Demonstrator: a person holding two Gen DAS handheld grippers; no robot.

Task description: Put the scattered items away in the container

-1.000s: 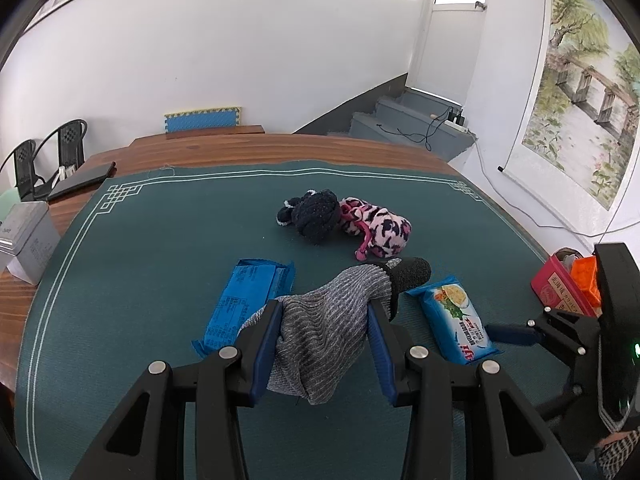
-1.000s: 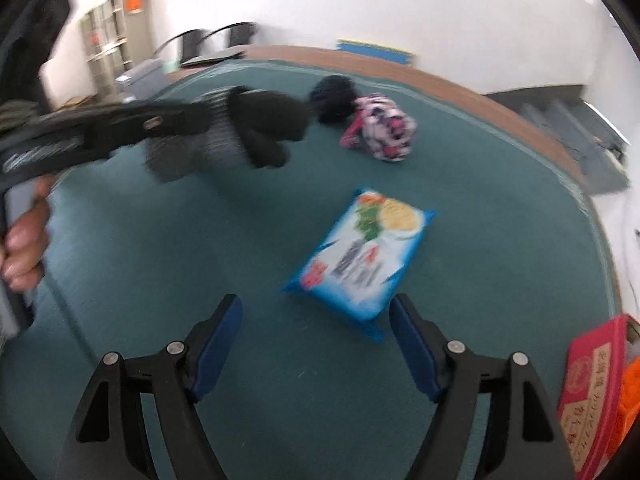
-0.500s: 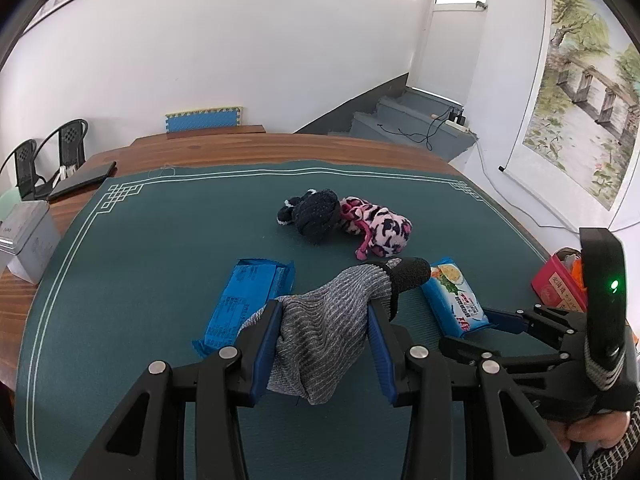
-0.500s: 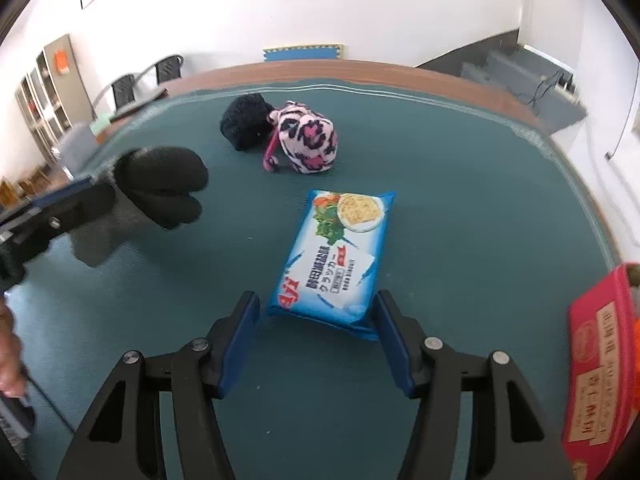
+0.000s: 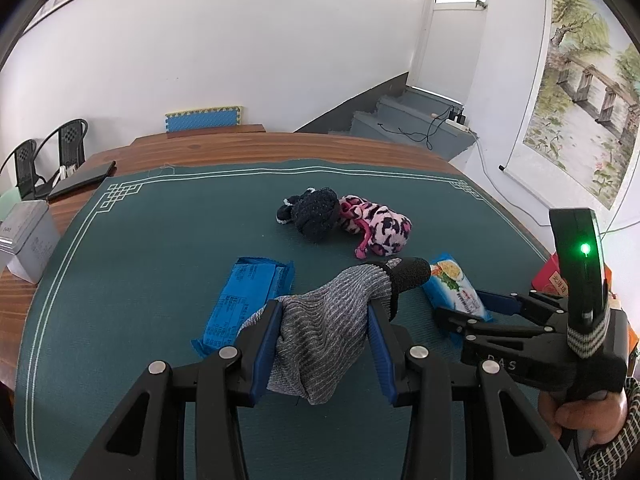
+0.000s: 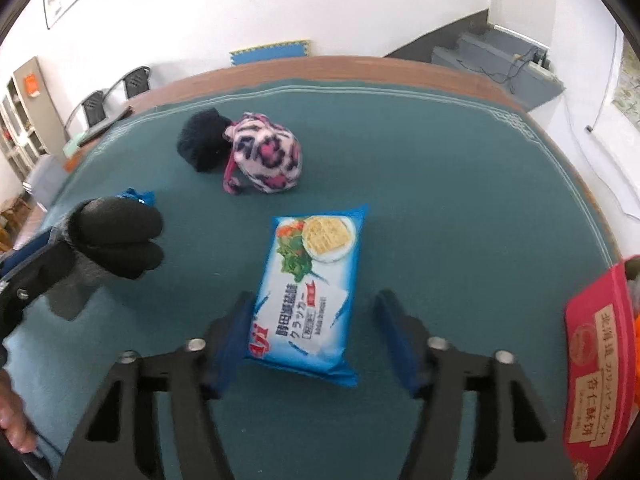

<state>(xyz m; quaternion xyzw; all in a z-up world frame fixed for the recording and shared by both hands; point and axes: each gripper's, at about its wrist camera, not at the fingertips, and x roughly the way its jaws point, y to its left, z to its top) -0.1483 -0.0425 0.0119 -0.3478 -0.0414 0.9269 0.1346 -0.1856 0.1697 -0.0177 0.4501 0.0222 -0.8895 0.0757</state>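
My left gripper [image 5: 326, 308] is shut on a grey knit sock with a black toe [image 5: 340, 320], held above the green mat [image 5: 160, 240]. The sock's toe [image 6: 116, 236] also shows at the left of the right wrist view. A blue cracker packet [image 6: 316, 280] lies flat between the jaws of my right gripper [image 6: 314, 300], which are closing. The left pad is at the packet's edge; the right pad stands clear of it. In the left wrist view the right gripper [image 5: 464, 306] reaches the packet [image 5: 452, 280] from the right.
A blue wrapper packet [image 5: 248, 296] lies left of the sock. A dark knit item [image 5: 316, 216] and a pink leopard-print item [image 5: 380, 228] sit mid-mat. A red box [image 6: 600, 360] with something orange beside it is at the right edge. A grey tin [image 5: 28, 240] stands far left.
The right gripper has rolled level, moved in over the cracker packet and narrowed its jaws around it. The left gripper and its sock have not moved.
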